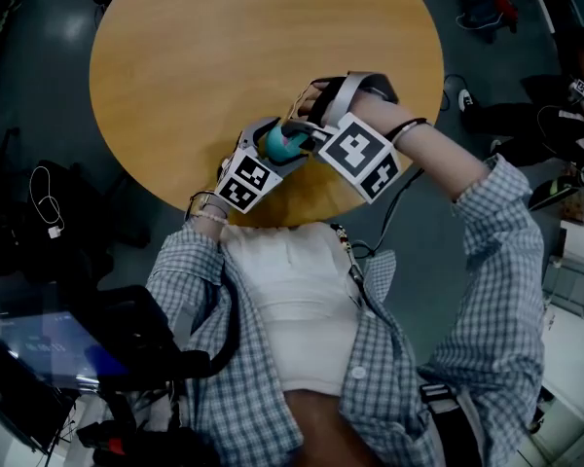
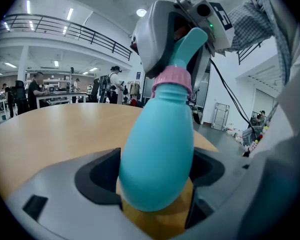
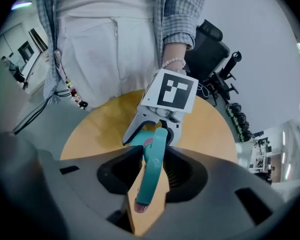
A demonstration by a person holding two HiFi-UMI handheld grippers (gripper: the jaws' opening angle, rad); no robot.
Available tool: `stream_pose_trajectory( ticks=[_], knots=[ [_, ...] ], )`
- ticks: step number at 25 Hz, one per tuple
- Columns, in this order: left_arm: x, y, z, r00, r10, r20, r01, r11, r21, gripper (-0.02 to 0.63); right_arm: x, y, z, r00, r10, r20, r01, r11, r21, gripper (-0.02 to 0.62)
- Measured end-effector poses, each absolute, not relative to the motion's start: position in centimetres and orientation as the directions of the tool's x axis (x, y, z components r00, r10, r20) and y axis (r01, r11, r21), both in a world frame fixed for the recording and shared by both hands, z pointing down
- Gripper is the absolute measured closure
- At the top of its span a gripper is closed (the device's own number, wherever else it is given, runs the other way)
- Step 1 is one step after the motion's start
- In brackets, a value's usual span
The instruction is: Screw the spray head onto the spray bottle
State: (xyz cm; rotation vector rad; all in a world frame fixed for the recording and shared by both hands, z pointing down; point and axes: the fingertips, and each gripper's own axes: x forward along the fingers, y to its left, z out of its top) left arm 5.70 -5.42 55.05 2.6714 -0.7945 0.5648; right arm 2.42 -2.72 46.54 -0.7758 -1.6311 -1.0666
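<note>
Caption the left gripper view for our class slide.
Teal spray bottle clamped by left gripper; right gripper holds its spray head.

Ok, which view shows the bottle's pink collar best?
Left gripper view: the pink collar is large and clear atop the bottle. Right gripper view shows a sliver beside the spray head; head view, too small to tell.

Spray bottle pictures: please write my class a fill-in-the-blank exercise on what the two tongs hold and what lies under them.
1. The collar at the top of the spray bottle is coloured ______.
2. The left tongs clamp the bottle's body, while the right tongs clamp the ______.
3. Both are held over a wooden table whose top is ______ in shape.
Missing words: pink; spray head; round.
</note>
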Motion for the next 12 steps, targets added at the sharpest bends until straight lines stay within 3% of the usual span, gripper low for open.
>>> stream_pose_trajectory(
  ticks=[6,12],
  knots=[
    [6.5,-5.6,55.0,0.770,-0.458,0.444,-0.574,-0.802,0.167,0.201,2.9,-2.6,46.1,-0.189,-0.026,0.982,0.907,0.379,0.184,0.476],
    [7.4,-5.5,54.9,0.763,-0.457,0.457,-0.577,-0.799,0.166,0.202,3.5,-2.3,46.1,-0.122,0.033,0.992,0.820,0.566,0.082,0.476]
  ],
)
